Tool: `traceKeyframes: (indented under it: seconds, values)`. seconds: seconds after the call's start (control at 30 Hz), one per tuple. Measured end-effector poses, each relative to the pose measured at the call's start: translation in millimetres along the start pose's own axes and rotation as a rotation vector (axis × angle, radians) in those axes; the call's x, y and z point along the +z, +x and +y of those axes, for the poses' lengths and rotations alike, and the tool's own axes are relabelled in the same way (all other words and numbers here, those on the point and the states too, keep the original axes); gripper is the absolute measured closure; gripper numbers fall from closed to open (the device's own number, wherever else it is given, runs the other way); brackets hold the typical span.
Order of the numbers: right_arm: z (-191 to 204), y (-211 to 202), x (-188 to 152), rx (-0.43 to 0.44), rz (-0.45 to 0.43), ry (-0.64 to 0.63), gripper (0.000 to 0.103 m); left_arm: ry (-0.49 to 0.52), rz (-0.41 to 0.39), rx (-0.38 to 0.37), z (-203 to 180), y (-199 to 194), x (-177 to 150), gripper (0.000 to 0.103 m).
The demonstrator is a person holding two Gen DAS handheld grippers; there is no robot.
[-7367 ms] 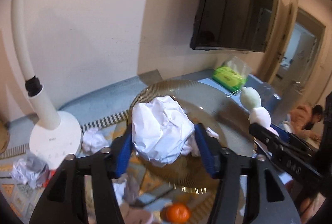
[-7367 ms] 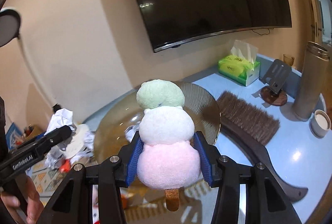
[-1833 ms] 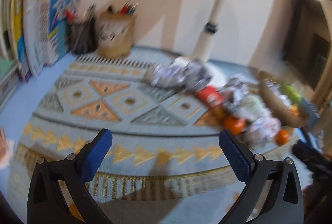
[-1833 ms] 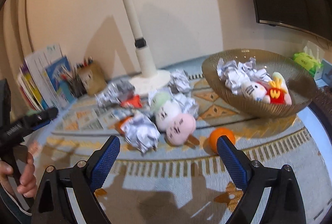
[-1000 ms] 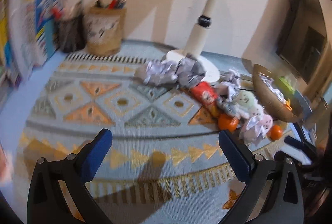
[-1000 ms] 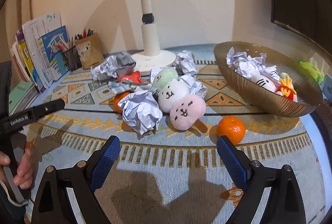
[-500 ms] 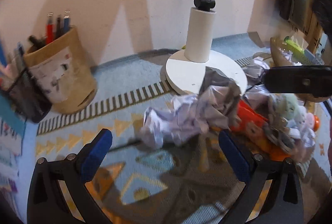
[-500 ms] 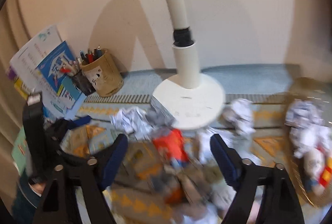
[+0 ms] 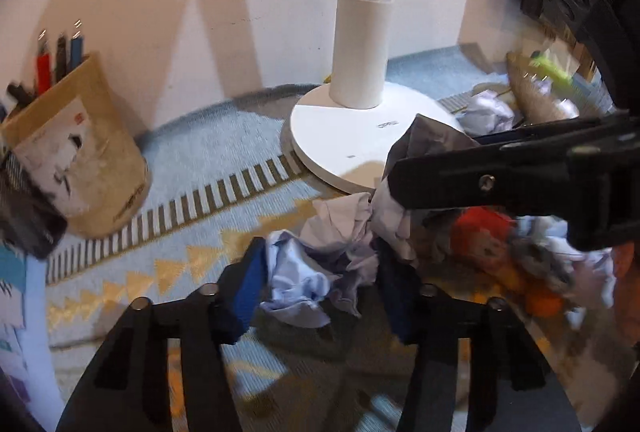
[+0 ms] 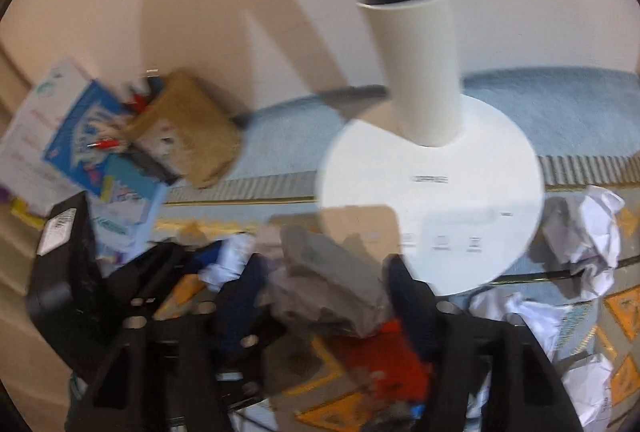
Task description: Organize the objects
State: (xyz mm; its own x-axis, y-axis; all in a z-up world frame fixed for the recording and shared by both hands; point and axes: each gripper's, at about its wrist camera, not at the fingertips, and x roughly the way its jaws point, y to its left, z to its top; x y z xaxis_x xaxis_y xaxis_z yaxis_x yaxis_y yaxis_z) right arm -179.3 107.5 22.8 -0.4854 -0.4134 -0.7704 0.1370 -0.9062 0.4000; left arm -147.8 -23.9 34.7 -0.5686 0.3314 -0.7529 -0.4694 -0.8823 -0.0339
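Observation:
My left gripper (image 9: 320, 284) has its blue pads close around a crumpled white paper ball (image 9: 312, 272) on the patterned mat. My right gripper (image 10: 328, 296) has its pads close around a grey crumpled paper ball (image 10: 328, 284) next to it, over a red toy (image 10: 380, 356). The right gripper's black fingers (image 9: 500, 176) cross the left wrist view from the right. More paper balls (image 10: 588, 228) lie to the right. The brown bowl (image 9: 532, 96) shows at the far right. Both views are blurred.
A white lamp base (image 9: 360, 136) with its post stands just behind the paper balls. A tan pen holder (image 9: 76, 156) stands at the left, with books (image 10: 60, 136) beside it. Orange fruit (image 9: 540, 300) lies at the right.
Both grippers have moved in low over the pile by the lamp base. Their jaws have narrowed from wide open to close around one paper ball each.

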Motion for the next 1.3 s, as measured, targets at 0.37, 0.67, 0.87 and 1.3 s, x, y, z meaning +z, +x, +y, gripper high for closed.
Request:
traceKeyframes:
  seconds: [0.37,0.67,0.87,1.3]
  values:
    - [34,-97,-40,0.007,-0.125,-0.055,0.047,-0.044,-0.139,0.001,-33,-115,-35,0.054]
    - [43,-158,-148,0.021,-0.161,-0.131,0.046,-0.175,-0.176,-0.010,-85,-140,-98,0.054]
    - [0,-159,-208,-0.014,-0.122,-0.061,0.045,-0.226,-0.162,-0.031,-103,-113,-121,0.054]
    - [-57,-150,-252,0.061,-0.135,0.087,0.028,-0.180,-0.182,-0.015,-111,-112,-128,0.048]
